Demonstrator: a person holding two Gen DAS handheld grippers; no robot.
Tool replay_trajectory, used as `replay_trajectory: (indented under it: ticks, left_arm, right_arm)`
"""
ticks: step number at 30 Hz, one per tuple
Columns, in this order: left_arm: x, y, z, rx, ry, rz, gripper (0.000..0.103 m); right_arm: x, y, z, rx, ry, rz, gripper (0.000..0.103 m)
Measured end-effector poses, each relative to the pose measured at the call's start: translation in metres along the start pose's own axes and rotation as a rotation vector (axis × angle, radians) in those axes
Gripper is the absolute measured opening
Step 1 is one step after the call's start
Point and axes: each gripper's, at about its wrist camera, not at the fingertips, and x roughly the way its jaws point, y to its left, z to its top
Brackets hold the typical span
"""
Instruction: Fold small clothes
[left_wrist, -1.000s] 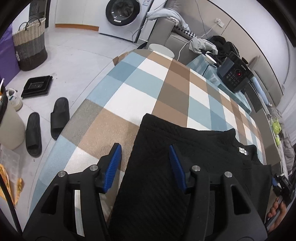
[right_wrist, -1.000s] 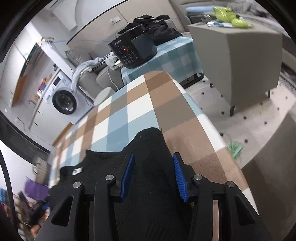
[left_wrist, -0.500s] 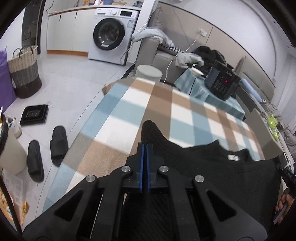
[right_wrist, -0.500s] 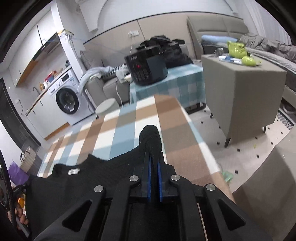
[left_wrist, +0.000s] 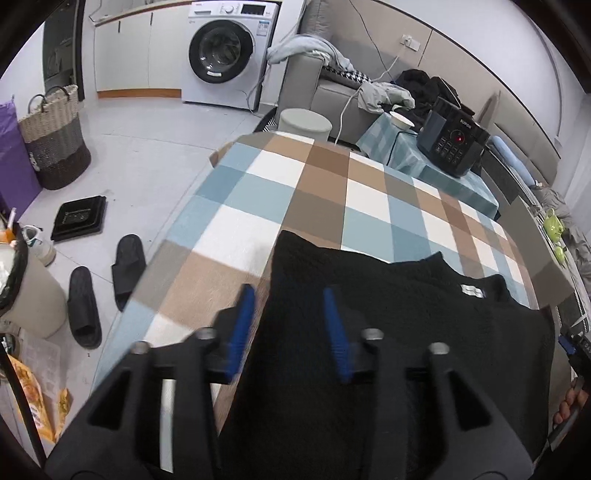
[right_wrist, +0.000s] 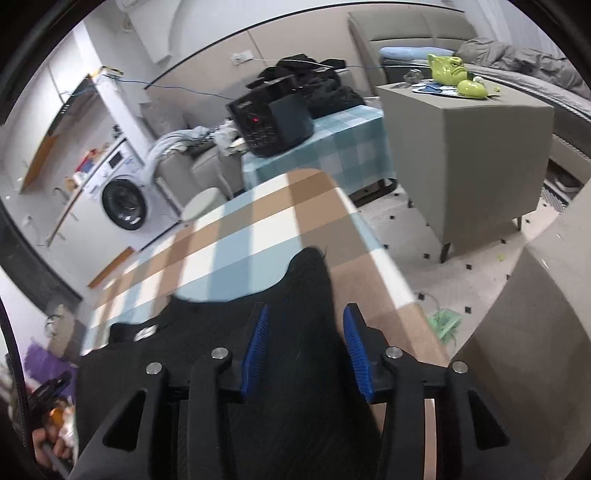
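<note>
With both the left tongs (left_wrist: 289, 325) and right tongs (right_wrist: 306, 346) just released, the black garment (left_wrist: 388, 332) lies loose on the tabletop (left_wrist: 295, 199). Its freed shoulders may spring back unevenly.

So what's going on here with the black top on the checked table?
A person is folding a black garment on the checked tablecloth, with a handheld gripper in each hand. The left gripper and right gripper have just been opening, and both now stand open above the cloth, with fabric below the gap and nothing pinched. The garment lies on the table with its neck label showing.
</note>
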Motion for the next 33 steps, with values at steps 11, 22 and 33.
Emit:
replay_trajectory:
  ticks: [11,22,33]
  left_arm:
    - [-0.099,-0.014,-0.070,0.042,-0.005,-0.055,0.080]
    - [-0.148,-0.021,-0.161,0.094,0.041,-0.071,0.081]
    - [-0.156,0.028,-0.198,0.050,0.084,-0.002,0.081]
  right_arm:
    - [-0.099,0.023,-0.065,-0.124,0.021,0.091,0.095]
    - [-0.136,0.040,-0.135,-0.220,0.092,0.102,0.096]
    - [-0.136,0.013,-0.171,-0.152,0.123,0.002,0.097]
